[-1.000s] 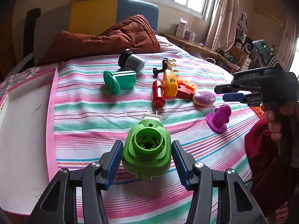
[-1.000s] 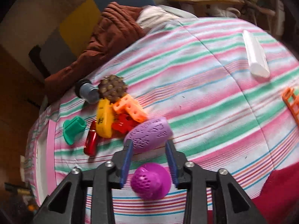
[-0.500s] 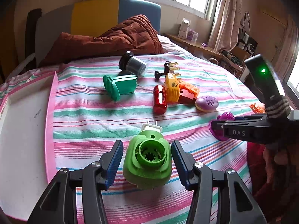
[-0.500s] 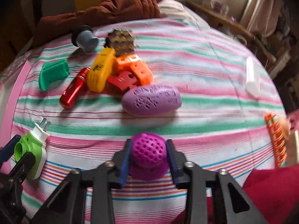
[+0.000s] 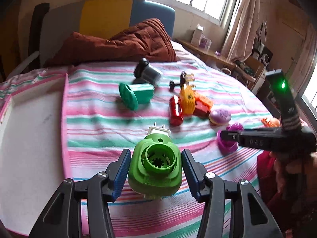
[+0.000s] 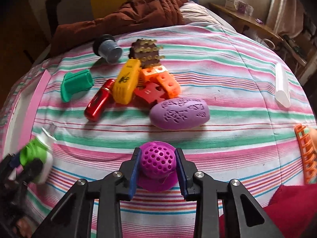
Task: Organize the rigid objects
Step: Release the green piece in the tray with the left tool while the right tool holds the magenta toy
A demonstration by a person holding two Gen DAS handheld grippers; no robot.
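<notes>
Since the earlier frame, right gripper (image 6: 157, 165) fingers have closed onto the magenta perforated knob (image 6: 158, 161), near on the bed (image 6: 227, 83); left gripper (image 5: 156, 170) fingers remain spread around the green plug-in device (image 5: 155, 167)

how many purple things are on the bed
2: a perforated purple knob between the right gripper fingers, and an oval purple case just beyond it. Others may be hidden.
</notes>
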